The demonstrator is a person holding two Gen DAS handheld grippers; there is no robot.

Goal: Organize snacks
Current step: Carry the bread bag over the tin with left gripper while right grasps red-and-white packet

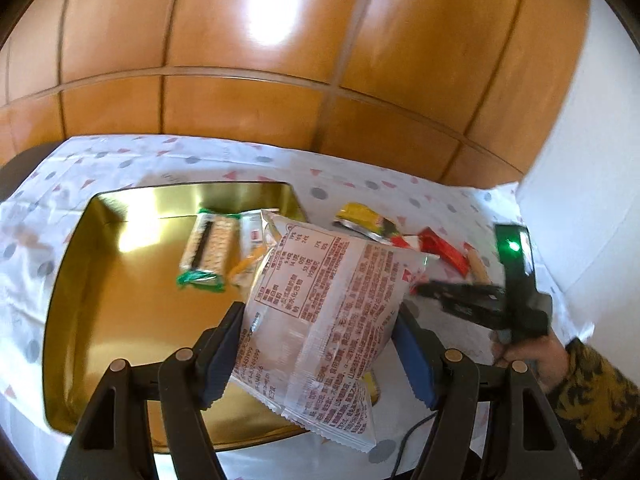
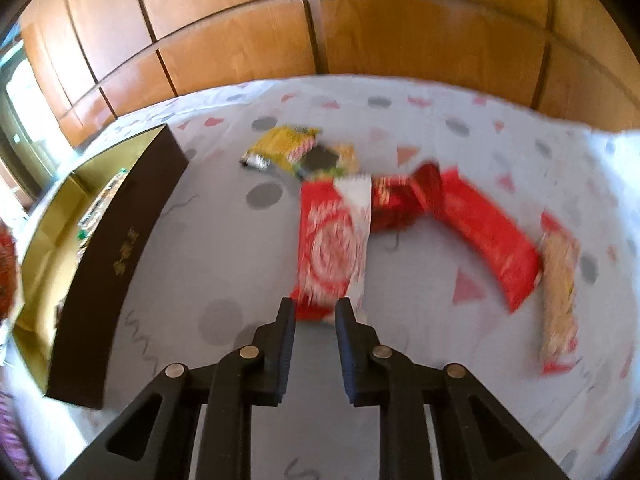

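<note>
Left wrist view: left hand-held gripper (image 1: 320, 344) clamps a translucent snack bag (image 1: 320, 312) above the gold tin (image 1: 120, 312). Right hand-held gripper (image 2: 315, 320), jaws parted and empty, hovers beside a red-white packet (image 2: 332, 240), right of the tin.

One gold tin (image 1: 72, 280), two grippers, two packets inside, five loose packets
</note>
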